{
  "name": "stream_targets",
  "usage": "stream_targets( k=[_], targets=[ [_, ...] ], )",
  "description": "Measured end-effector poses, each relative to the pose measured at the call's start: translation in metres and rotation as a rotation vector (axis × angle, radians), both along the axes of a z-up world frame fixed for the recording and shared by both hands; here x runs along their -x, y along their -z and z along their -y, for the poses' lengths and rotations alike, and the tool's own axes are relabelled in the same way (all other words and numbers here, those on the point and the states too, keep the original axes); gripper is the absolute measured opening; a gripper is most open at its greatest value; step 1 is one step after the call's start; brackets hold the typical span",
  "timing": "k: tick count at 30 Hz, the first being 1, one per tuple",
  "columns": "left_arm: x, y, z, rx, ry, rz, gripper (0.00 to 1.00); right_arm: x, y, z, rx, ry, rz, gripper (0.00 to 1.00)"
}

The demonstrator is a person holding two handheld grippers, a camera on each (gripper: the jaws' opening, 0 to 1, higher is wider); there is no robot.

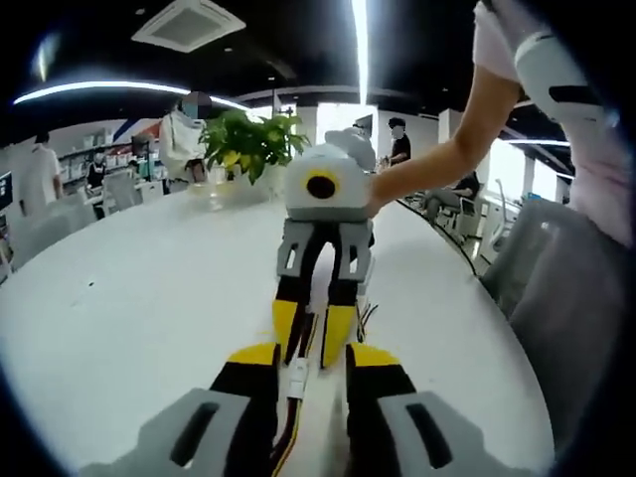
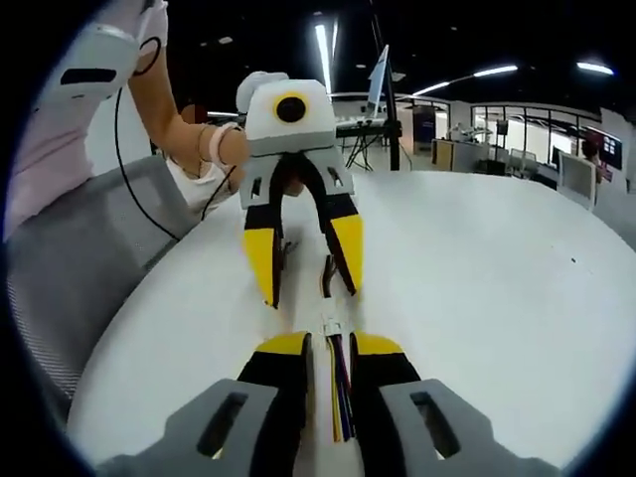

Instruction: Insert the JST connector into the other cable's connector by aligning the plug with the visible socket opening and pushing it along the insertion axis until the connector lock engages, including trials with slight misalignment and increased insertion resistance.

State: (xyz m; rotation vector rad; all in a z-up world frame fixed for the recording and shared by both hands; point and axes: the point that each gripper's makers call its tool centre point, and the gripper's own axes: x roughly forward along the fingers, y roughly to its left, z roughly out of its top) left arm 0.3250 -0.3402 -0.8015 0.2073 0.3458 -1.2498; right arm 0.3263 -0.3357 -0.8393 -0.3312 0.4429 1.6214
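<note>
A white JST connector [image 2: 330,326] sticks out just past the tips of my right gripper [image 2: 330,350]. That gripper is shut on the connector's coloured wires [image 2: 338,397], which run back between its jaws. Facing it nose to nose, my left gripper [image 2: 310,293] stands open with its yellow fingers well apart; a thin brown wire [image 2: 326,276] lies by one finger. In the left gripper view the connector [image 1: 298,376] lies between the jaws of my left gripper [image 1: 313,370], wires [image 1: 290,429] trailing toward the camera. The right gripper [image 1: 310,346] stands just beyond it, narrow.
Everything rests on a large white round table [image 1: 149,288]. A potted plant [image 1: 248,139] stands at its far side. A grey chair [image 2: 70,268] sits at the table's edge beside the person, whose arm [image 1: 447,149] holds the right gripper. People stand in the background.
</note>
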Motion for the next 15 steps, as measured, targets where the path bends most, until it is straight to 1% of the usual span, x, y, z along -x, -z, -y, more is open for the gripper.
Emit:
stream_targets(
  k=[2, 4, 7, 8, 10, 13, 14, 15],
  targets=[
    [0.001, -0.007, -0.002, -0.001, -0.004, 0.022, 0.20, -0.002, -0.005, 0.000, -0.012, 0.018, 0.003, 0.16],
    [0.003, -0.012, -0.005, -0.002, -0.005, 0.032, 0.21, -0.004, -0.011, -0.002, -0.031, 0.034, 0.016, 0.16],
    [0.008, -0.018, -0.009, -0.017, -0.003, 0.053, 0.21, -0.001, -0.018, -0.001, -0.036, 0.034, 0.022, 0.19],
    [0.010, -0.020, -0.010, -0.017, -0.002, 0.052, 0.21, 0.001, -0.021, 0.000, -0.036, 0.028, 0.033, 0.19],
    [0.016, -0.022, -0.011, -0.018, 0.003, 0.040, 0.22, 0.005, -0.024, 0.001, -0.035, 0.020, 0.050, 0.20],
    [0.022, -0.021, -0.013, -0.047, 0.020, 0.056, 0.22, 0.012, -0.029, 0.001, -0.041, 0.015, 0.061, 0.21],
    [0.025, -0.019, -0.014, -0.071, 0.032, 0.069, 0.22, 0.015, -0.031, 0.001, -0.045, 0.012, 0.065, 0.21],
    [0.027, -0.018, -0.013, -0.072, 0.036, 0.069, 0.22, 0.017, -0.032, 0.001, -0.048, 0.010, 0.066, 0.21]
  ],
)
